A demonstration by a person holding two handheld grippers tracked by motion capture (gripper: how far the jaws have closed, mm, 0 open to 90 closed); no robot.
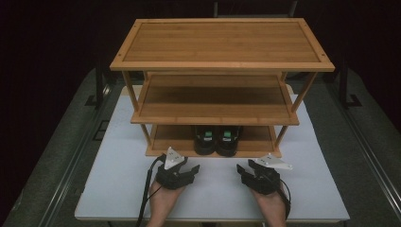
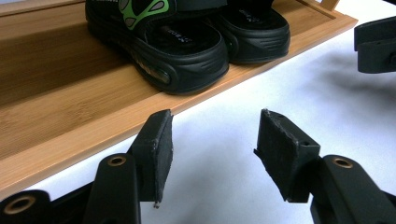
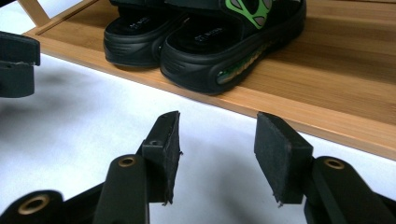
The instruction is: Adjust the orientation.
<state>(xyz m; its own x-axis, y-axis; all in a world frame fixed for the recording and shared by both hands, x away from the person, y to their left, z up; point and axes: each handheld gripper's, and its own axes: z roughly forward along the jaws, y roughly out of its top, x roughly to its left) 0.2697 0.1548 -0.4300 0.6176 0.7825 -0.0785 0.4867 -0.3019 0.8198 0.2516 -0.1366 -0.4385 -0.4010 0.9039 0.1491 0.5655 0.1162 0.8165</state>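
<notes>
Two black sandals with green straps stand side by side on the bottom shelf of a bamboo rack (image 1: 222, 66): the left sandal (image 1: 204, 140) and the right sandal (image 1: 228, 140). Their heels face me. In the left gripper view the nearer sandal (image 2: 177, 51) lies ahead on the shelf, and in the right gripper view the nearer sandal (image 3: 224, 44) does too. My left gripper (image 1: 191, 169) rests on the white board in front of the rack, open and empty (image 2: 215, 154). My right gripper (image 1: 243, 171) sits beside it, also open with nothing between its pads (image 3: 217, 154).
The rack has three shelves; the top and middle ones are bare. It stands on a white board (image 1: 118, 179) laid over a grey table. In each gripper view, the other gripper's jaw is seen at the frame edge.
</notes>
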